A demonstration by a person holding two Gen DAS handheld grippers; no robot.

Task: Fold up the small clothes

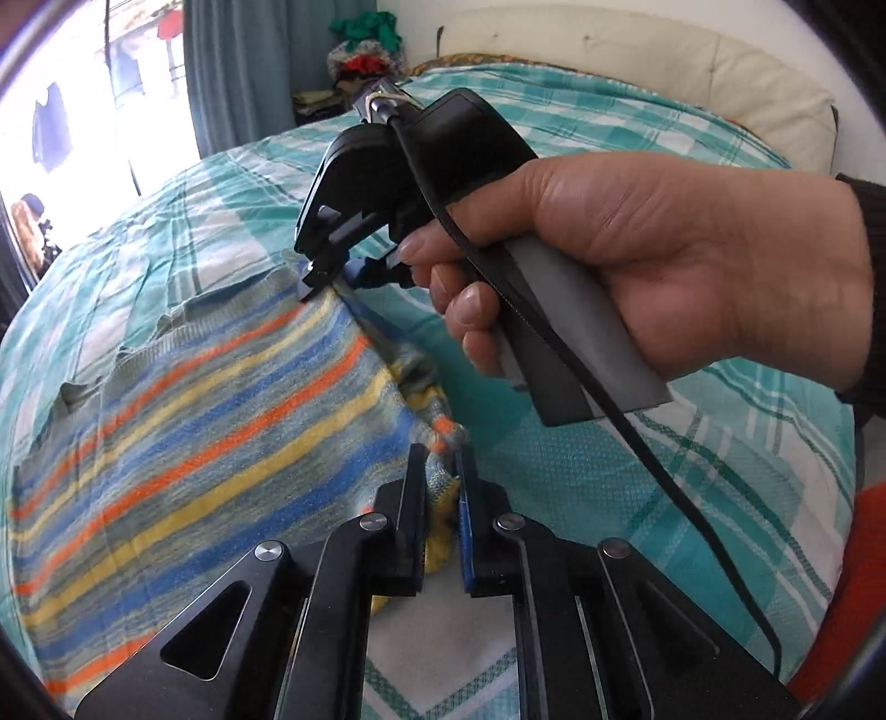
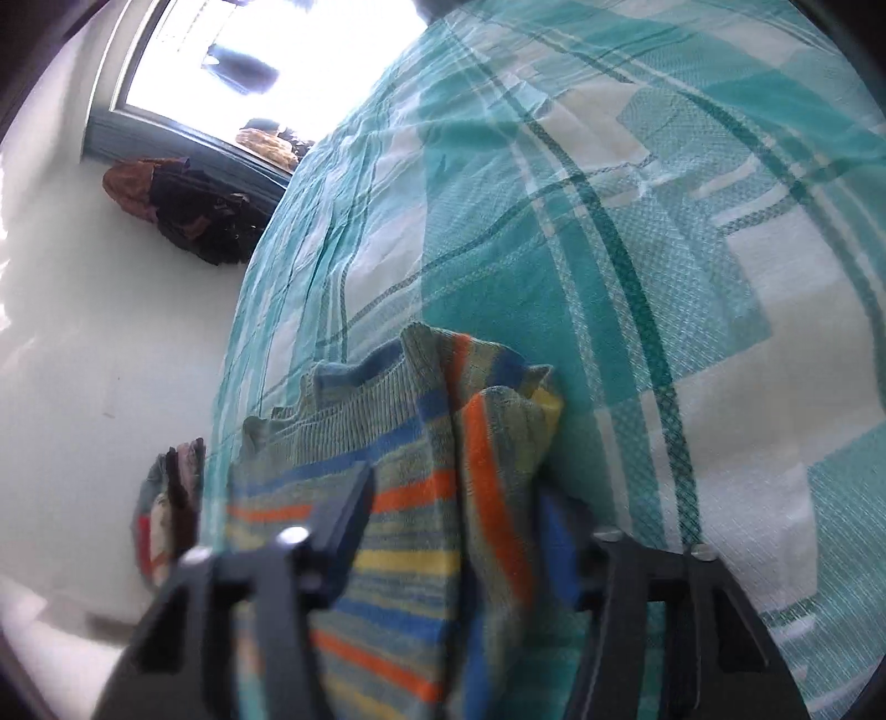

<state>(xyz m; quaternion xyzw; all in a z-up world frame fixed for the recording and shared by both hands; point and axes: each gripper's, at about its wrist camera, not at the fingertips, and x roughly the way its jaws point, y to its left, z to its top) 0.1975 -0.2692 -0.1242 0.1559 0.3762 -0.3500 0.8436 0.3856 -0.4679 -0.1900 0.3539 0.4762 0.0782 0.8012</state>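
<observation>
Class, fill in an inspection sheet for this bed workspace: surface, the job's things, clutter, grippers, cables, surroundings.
Surface: bed under a teal plaid sheet.
Job's things: striped sweater, partly lifted.
Clutter: nothing seen on the bed.
Grippers: left hand-held gripper shut on the sweater's edge; right hand-held gripper, in a hand, shut on its far edge.
Cables: black cable hanging from the right one.
Surroundings: window, curtain, clothes pile.

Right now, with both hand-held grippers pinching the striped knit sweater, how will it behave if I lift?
Likely floppy: the striped knit sweater already bunches into folds where the right hand-held gripper pinches its edge. It probably sags between the two grips, since the left hand-held gripper holds only a corner. The fuzzy knit should drag on the plaid bedspread rather than slide.
</observation>
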